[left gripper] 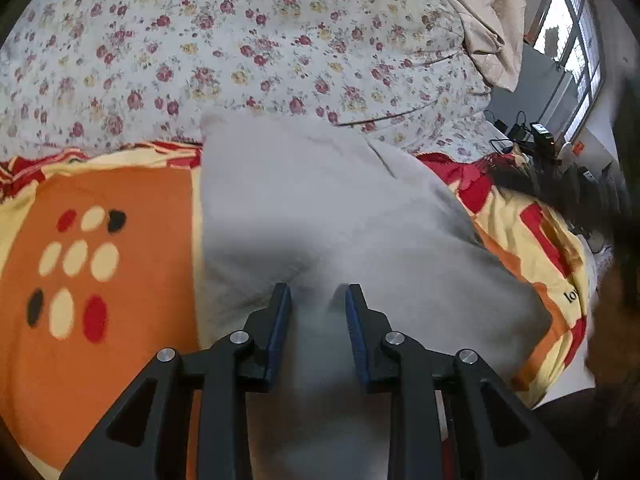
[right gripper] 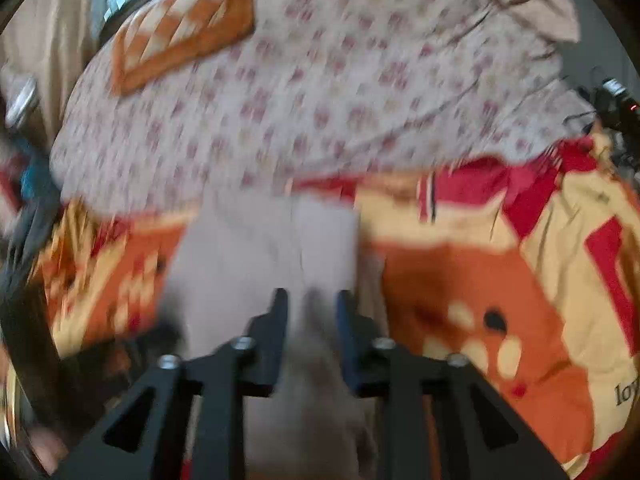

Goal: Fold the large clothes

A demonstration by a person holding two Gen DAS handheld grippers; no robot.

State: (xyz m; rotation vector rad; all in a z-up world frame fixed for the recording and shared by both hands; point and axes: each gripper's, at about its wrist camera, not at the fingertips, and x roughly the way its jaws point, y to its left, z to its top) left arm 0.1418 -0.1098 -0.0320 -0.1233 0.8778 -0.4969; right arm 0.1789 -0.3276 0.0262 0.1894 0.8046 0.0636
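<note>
Fingers (left gripper: 282, 320) of the left gripper (left gripper: 318, 300) pinch grey cloth (left gripper: 312, 208); right gripper (right gripper: 312, 304) seemingly pinches it too, blurred, on the bed (left gripper: 280, 52).

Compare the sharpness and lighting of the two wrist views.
Left wrist view: mostly sharp, floral sheet crisp, window blown out white, soft shadow on the grey garment ahead of the left gripper. Right wrist view: motion blur smears everything; strong fisheye bending in both.
</note>
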